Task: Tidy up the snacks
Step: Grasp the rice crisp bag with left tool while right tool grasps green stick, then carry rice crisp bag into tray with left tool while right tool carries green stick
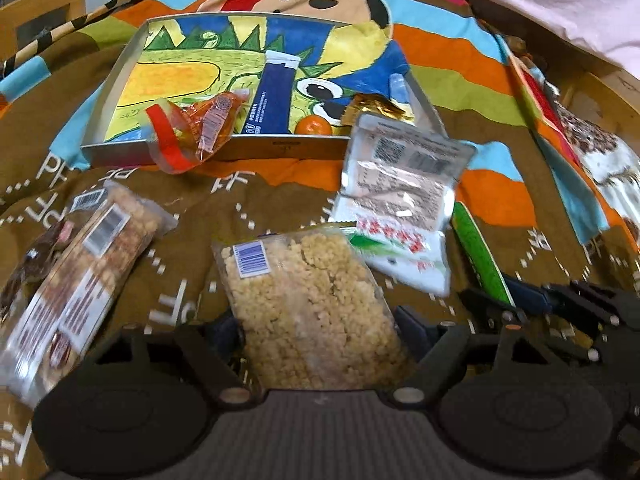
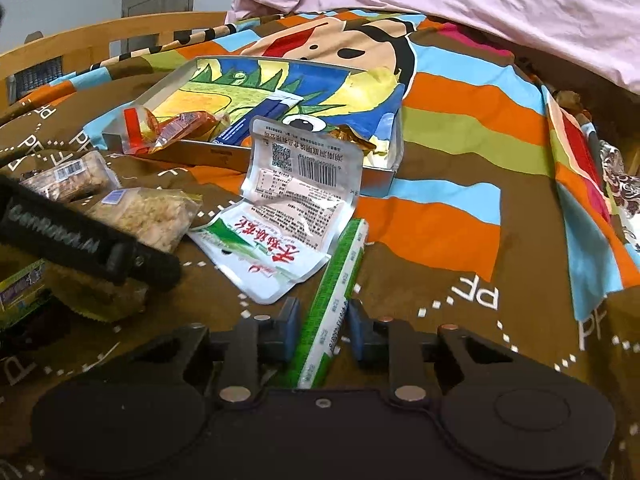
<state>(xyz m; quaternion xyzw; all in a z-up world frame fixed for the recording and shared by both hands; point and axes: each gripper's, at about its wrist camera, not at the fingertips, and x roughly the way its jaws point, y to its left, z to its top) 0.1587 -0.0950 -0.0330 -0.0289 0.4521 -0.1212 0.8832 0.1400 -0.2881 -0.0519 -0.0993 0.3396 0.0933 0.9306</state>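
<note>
A shallow tray (image 1: 256,148) with a cartoon lining lies on the bed, also in the right wrist view (image 2: 224,158). It holds a blue stick pack (image 1: 272,96), an orange candy bag (image 1: 200,128), a small orange (image 1: 314,125) and a gold wrapper (image 1: 372,106). My left gripper (image 1: 320,328) is shut on a clear bag of puffed rice cake (image 1: 312,312). My right gripper (image 2: 323,328) straddles a green stick pack (image 2: 336,296); its pads sit close beside the pack. A white pouch (image 2: 296,200) leans on the tray front.
Another rice cake bag (image 1: 80,272) lies left of the left gripper. A colourful striped blanket (image 2: 460,200) covers the bed, a pink quilt (image 2: 480,4) lies at the back, and a wooden rail (image 2: 100,40) runs along the far left. The left gripper body (image 2: 80,240) crosses the right view.
</note>
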